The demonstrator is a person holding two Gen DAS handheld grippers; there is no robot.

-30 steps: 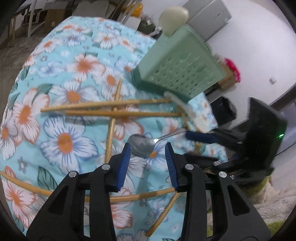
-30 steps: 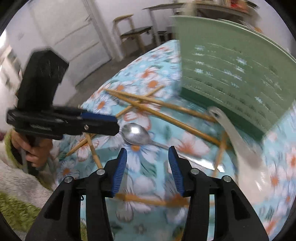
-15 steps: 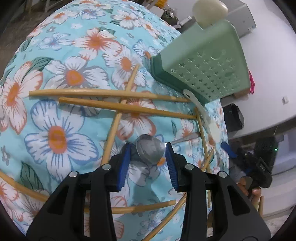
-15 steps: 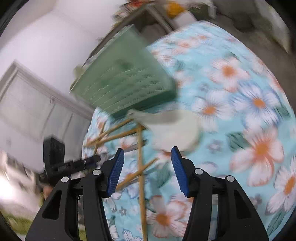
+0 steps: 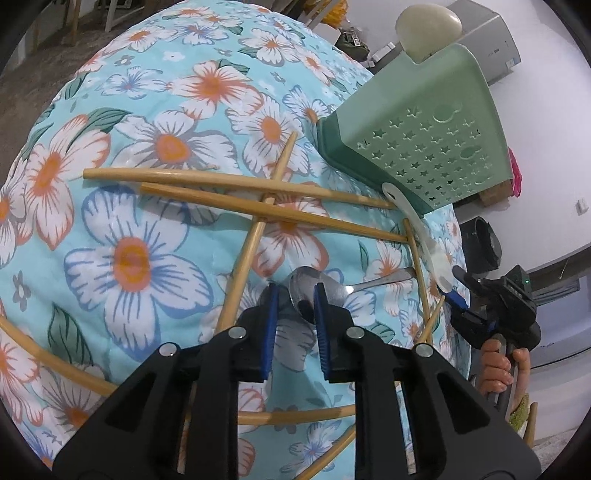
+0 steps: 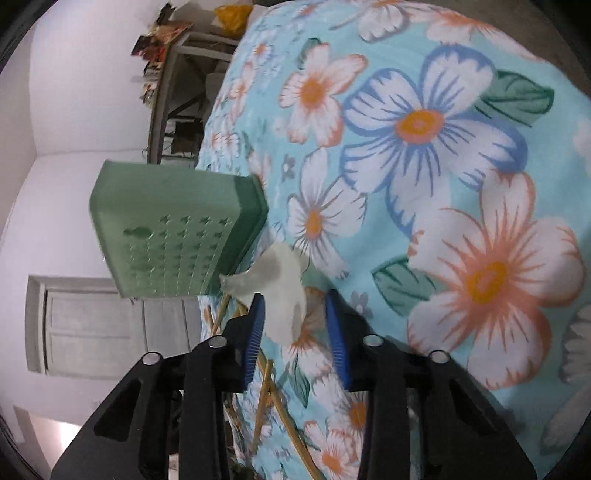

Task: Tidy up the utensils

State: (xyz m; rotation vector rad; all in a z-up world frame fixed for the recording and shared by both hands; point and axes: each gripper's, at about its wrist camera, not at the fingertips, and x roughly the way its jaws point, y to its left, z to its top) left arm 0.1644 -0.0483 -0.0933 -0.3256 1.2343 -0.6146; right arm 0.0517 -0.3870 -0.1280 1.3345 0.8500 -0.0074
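A metal spoon [image 5: 314,295] lies on the floral cloth with its bowl between the fingers of my left gripper [image 5: 293,304], which is open around it. Several wooden chopsticks [image 5: 236,184] lie crossed on the cloth. A white ceramic spoon [image 5: 421,236] lies by the green utensil holder [image 5: 424,147]; its bowl [image 6: 284,291] sits between the fingers of my right gripper [image 6: 295,314], which is open around it. The right gripper also shows in the left wrist view [image 5: 458,295] at the white spoon's end. The holder also shows in the right wrist view [image 6: 177,232].
A pale rounded utensil head [image 5: 428,29] sticks out of the holder's top. The floral cloth [image 6: 443,147] covers the table. More chopsticks [image 5: 295,417] lie near my left gripper. A white door [image 6: 92,328] and wall stand beyond the table.
My left gripper has moved forward so the metal spoon's bowl is between its narrowed fingers. My right gripper swung away to the white spoon and now straddles its bowl.
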